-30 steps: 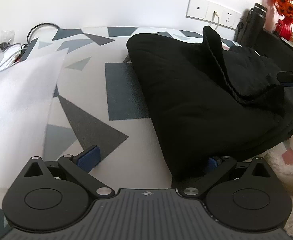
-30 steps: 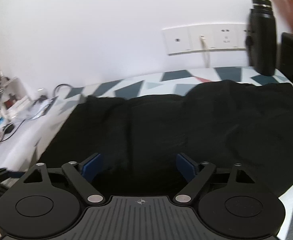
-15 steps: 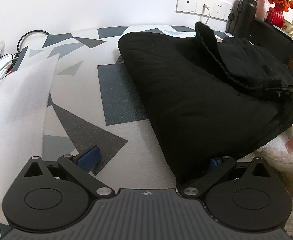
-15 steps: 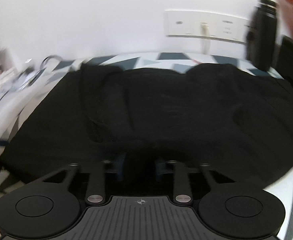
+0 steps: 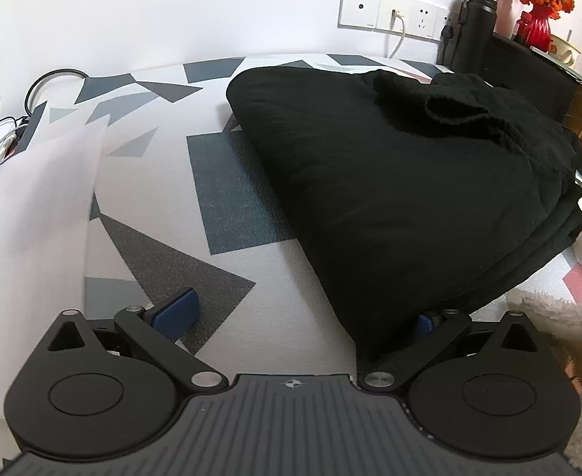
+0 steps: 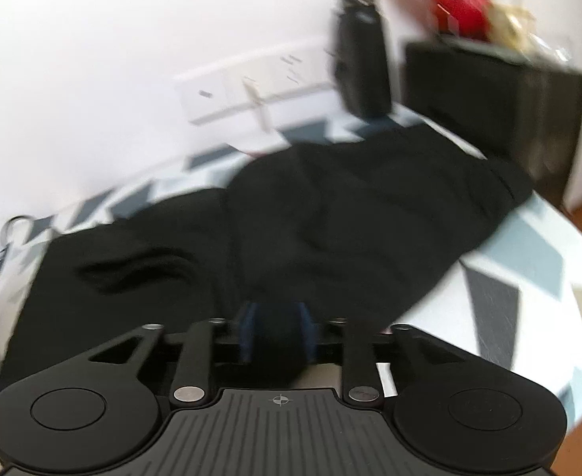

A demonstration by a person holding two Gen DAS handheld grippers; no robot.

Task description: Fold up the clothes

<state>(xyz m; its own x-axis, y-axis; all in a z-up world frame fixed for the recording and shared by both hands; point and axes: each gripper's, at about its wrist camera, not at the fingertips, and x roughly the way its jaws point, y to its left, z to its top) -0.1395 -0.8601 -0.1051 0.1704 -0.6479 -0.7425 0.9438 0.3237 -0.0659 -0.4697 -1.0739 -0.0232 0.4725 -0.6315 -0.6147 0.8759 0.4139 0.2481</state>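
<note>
Centrally, a black garment (image 5: 390,182) lies folded in a thick pile on the patterned mat (image 5: 227,198), filling the middle and right of the left wrist view. Left gripper (image 5: 303,313): spread wide at lower frame, its right finger tucked under the garment's near corner. Right gripper (image 6: 277,331): pinching a bunch of the garment (image 6: 330,230) at lower centre; view blurred. Black bottle (image 5: 475,20) stands upper right by the wall sockets (image 5: 390,12).

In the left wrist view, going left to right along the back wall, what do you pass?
Looped black cable → white wall socket panel → tall black flask → red vase with orange flowers.
</note>
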